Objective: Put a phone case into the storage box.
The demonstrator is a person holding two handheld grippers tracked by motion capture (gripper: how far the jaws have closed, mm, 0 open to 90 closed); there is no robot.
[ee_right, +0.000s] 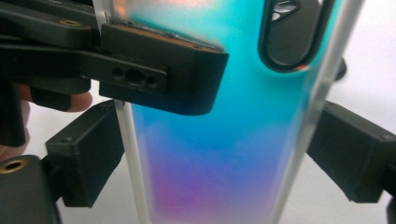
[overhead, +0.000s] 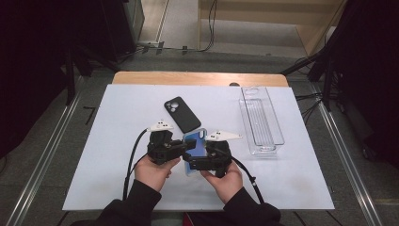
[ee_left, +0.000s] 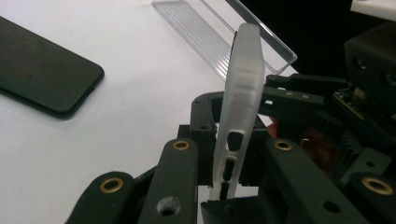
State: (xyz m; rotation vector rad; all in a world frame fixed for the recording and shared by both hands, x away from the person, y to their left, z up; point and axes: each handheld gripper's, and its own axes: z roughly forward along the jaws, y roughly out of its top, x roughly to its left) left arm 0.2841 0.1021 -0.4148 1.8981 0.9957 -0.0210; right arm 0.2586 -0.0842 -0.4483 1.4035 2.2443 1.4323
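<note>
Left gripper (overhead: 188,146) clamped on case (overhead: 195,150) edge; right gripper (ee_right: 210,154) astride its width, pads barely touching. Risks twisting free, dropping onto table (overhead: 282,183).

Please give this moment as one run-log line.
left gripper: shut on blue frosted phone case | right gripper: jaws astride case, contact unclear | black phone: on table

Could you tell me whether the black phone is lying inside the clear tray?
No, the black phone lies flat on the white table, well apart from the clear tray at the right.
</note>
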